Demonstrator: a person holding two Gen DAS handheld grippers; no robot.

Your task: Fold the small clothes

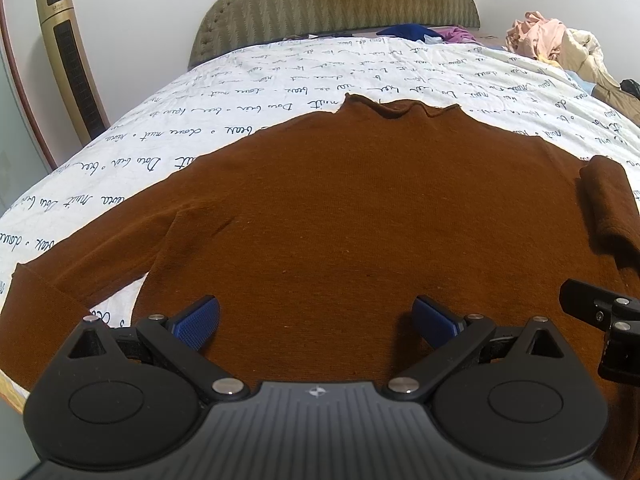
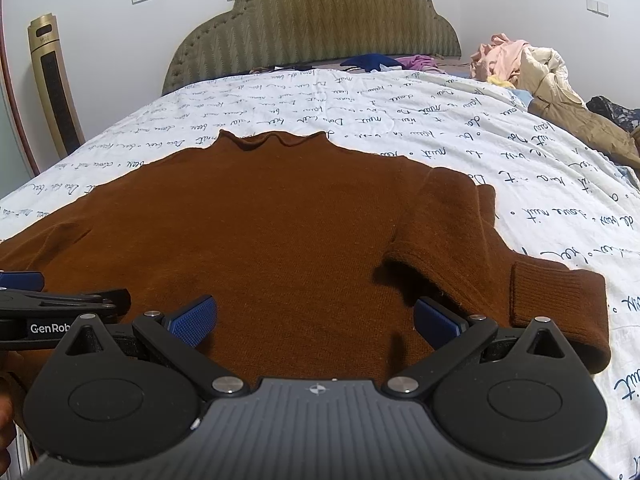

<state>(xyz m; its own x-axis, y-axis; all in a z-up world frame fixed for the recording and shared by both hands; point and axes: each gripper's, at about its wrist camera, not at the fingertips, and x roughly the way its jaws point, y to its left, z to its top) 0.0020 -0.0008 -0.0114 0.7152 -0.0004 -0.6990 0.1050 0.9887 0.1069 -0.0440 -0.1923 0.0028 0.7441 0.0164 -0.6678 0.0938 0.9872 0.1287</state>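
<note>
A brown long-sleeved sweater [image 1: 340, 208] lies flat on the bed, collar toward the headboard; it also shows in the right wrist view [image 2: 256, 232]. Its left sleeve [image 1: 92, 256] stretches out sideways. Its right sleeve [image 2: 460, 240] is folded in over the body, with the ribbed cuff [image 2: 560, 304] near the hem. My left gripper [image 1: 316, 320] is open and empty above the sweater's lower middle. My right gripper [image 2: 316, 320] is open and empty above the hem, just left of the folded sleeve. Each gripper shows at the edge of the other's view.
The bed has a white sheet with dark script [image 2: 520, 152] and an olive padded headboard [image 2: 316, 28]. A pile of clothes [image 2: 532, 76] lies at the far right, more garments [image 2: 376, 62] by the headboard. A gold tower fan [image 1: 72, 64] stands at the left.
</note>
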